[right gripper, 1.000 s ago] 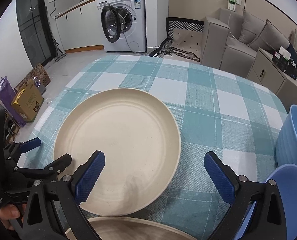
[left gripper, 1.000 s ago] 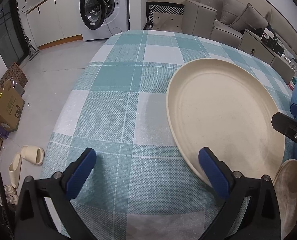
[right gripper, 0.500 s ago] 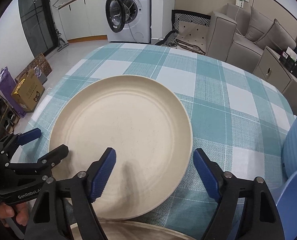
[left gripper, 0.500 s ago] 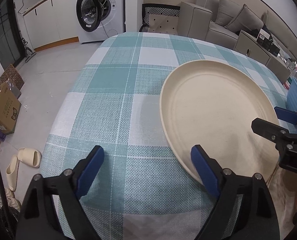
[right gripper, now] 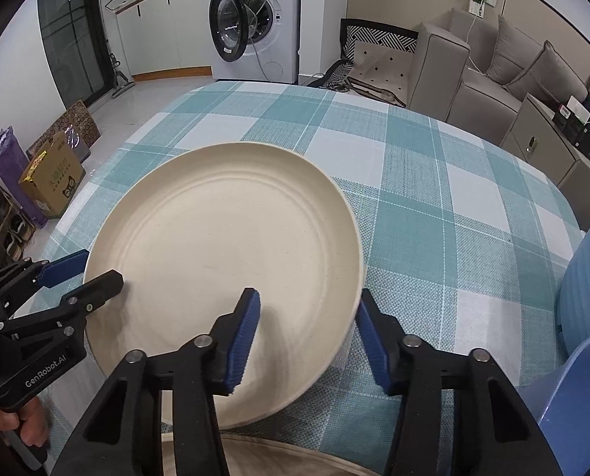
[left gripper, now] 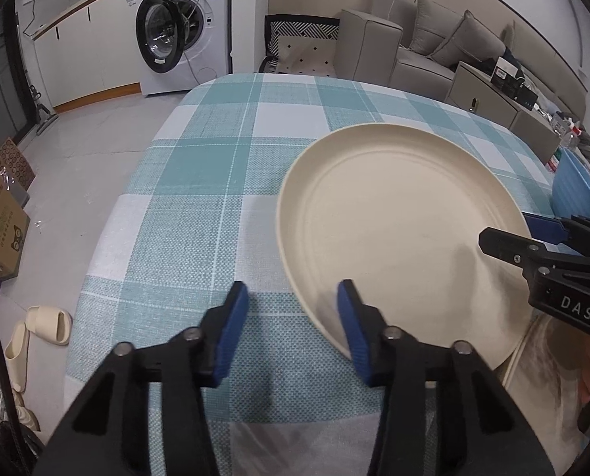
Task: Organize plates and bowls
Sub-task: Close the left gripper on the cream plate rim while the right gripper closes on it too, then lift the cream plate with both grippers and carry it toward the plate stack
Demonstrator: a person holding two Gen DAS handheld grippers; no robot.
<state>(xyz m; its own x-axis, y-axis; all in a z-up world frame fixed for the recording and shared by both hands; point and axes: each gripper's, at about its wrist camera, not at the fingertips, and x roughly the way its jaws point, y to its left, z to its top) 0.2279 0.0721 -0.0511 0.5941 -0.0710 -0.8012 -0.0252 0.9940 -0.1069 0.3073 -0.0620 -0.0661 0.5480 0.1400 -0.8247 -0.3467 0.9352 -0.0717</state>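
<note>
The left tongs (left gripper: 293, 331) and right tongs (right gripper: 308, 335) are closing narrowly on opposite rims of the cream plate (right gripper: 223, 261), which is lying on the desk (right gripper: 433, 206), nothing lifted, blue bowls (right gripper: 588, 277) waiting unsorted.

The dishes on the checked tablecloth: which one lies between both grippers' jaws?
The large round cream plate; its rim sits between both pairs of jaws, while the blue bowls stand apart at the right.
</note>
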